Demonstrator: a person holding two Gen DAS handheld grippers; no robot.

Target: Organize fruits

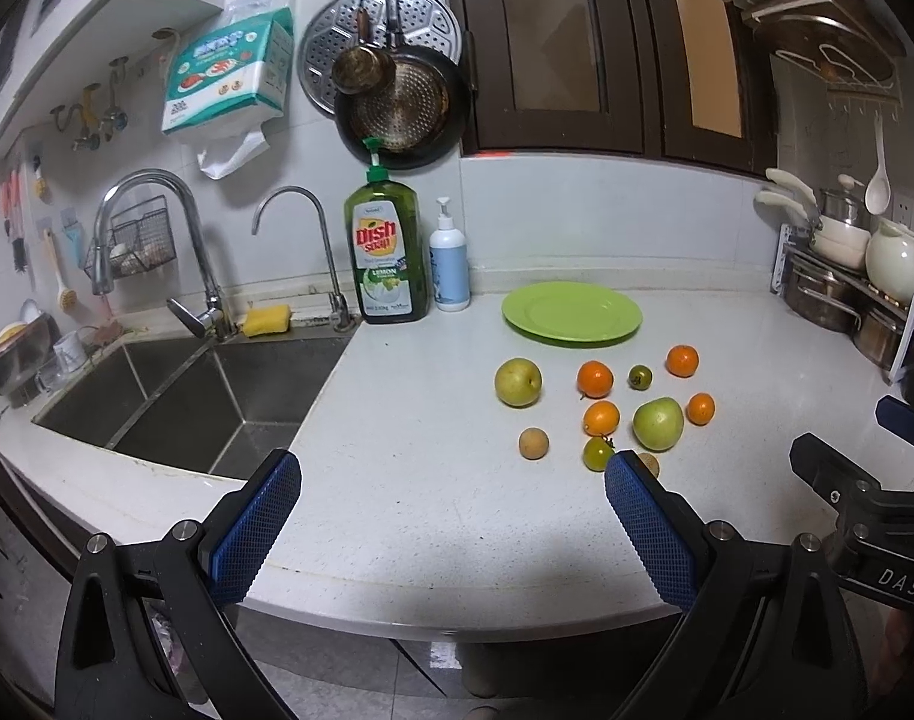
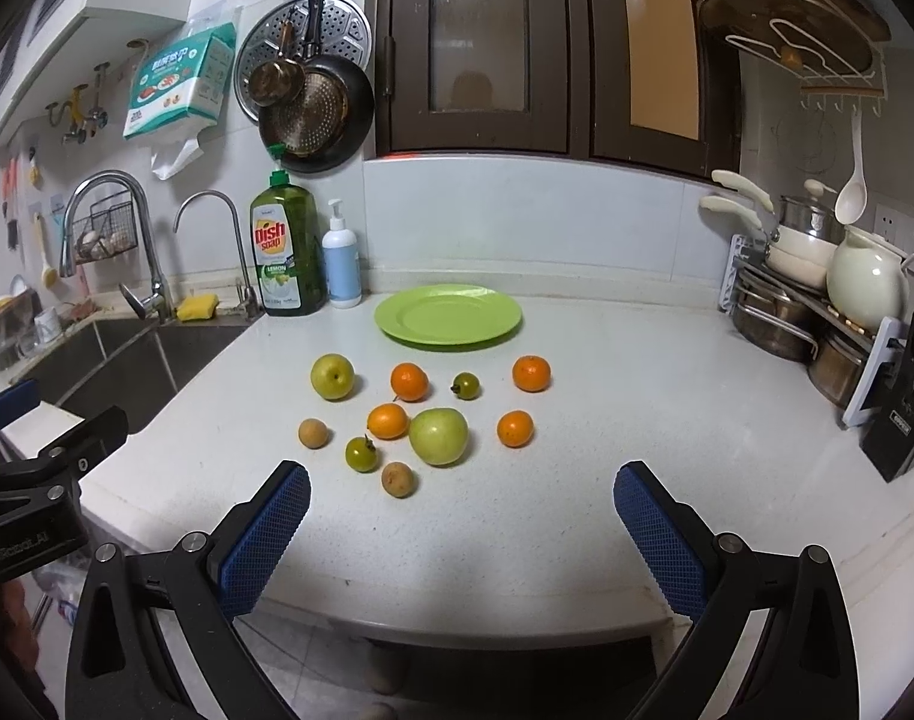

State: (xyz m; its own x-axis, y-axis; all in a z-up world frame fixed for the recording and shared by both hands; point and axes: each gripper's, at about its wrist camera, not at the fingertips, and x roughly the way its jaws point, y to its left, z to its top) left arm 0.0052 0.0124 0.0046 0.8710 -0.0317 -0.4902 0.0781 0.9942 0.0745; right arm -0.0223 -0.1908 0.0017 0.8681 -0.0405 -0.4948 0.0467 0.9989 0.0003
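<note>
On the counter: white worktop [image 2: 577, 420] with a loose scatter of fruit, nothing sorted yet as far as I can tell.

Plate: green plate [image 2: 448, 315] sits bare behind the fruit, near the dish soap bottle [image 2: 286, 252] and the white pump bottle [image 2: 342, 258]. I'd guess that's where things go.

Fruit: yellow-green pear [image 2: 332, 376] at the left, big green apple [image 2: 438, 436] in the middle, four oranges around it – one [image 2: 409, 381] behind, one [image 2: 388, 420] just beside the apple's left, one [image 2: 531, 373] far right, one [image 2: 515, 428] right of the apple. Two little green tomatoes [image 2: 361, 454] [image 2: 466, 386] and two small brown round fruits [image 2: 313, 433] [image 2: 398, 479].

Left claw: left gripper [image 1: 451, 480] hangs over the counter's front edge, blue pads spread wide, gripping nothing.

Right claw: right gripper [image 2: 462, 489] same deal, spread wide, empty, lined up roughly with the apple.

Sink: steel sink [image 1: 175, 402] is well to the left of the pile.

Stuff that could go wrong:
- Crowding: the apple, the orange beside it and the near tomato sit close together, so a wide jaw coming down on one could nudge a neighbour and send it rolling.
- Rolling: everything is round and the front edge is near – the closest brown fruit looks most likely to go over.
- Squish: the tomatoes are probably soft, a hard squeeze may split them.
- Collision: both claws are close side by side, so reaching for the same cluster could knock them together.
</note>
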